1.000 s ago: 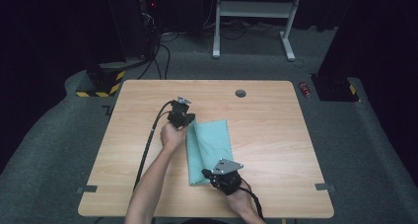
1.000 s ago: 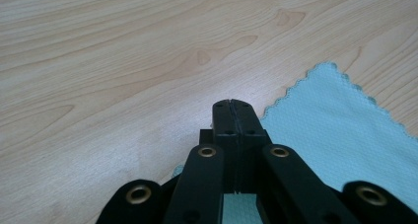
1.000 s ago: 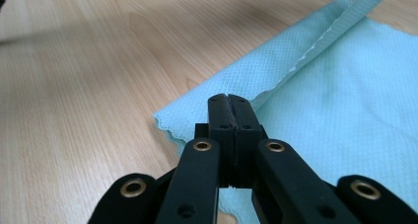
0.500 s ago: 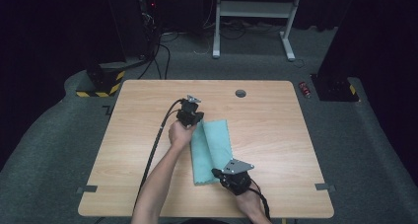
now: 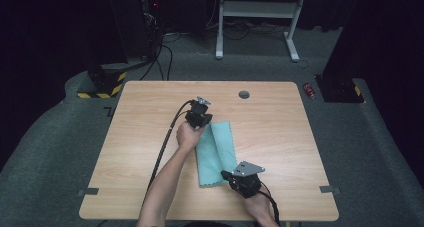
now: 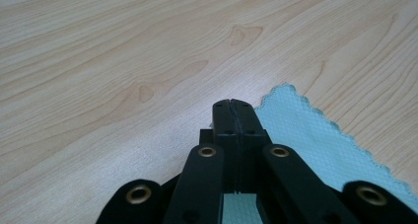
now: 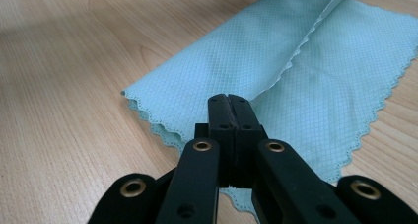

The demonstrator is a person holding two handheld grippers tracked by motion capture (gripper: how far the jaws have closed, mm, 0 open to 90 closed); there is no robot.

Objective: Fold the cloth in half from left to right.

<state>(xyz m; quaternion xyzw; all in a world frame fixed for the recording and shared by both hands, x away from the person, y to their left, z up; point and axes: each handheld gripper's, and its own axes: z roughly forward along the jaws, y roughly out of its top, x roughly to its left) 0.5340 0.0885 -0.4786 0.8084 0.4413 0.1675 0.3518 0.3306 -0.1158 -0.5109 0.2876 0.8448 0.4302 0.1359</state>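
Both grippers have carried the teal cloth [image 5: 216,152] rightward and it now lies folded at mid-frame on the table [image 5: 280,132], the left gripper [image 5: 200,118] at its upper corner, the right gripper [image 5: 231,177] at its lower edge. Each pair of jaws is pressed together; whether cloth is pinched between them is hidden. To finish the fold well, I judge both corners should be lowered evenly onto the layer beneath before letting go.

A pale teal cloth [image 5: 216,152] with scalloped edges lay flat near the middle of the wooden table [image 5: 280,137], one long side folded over, leaving a strip uncovered
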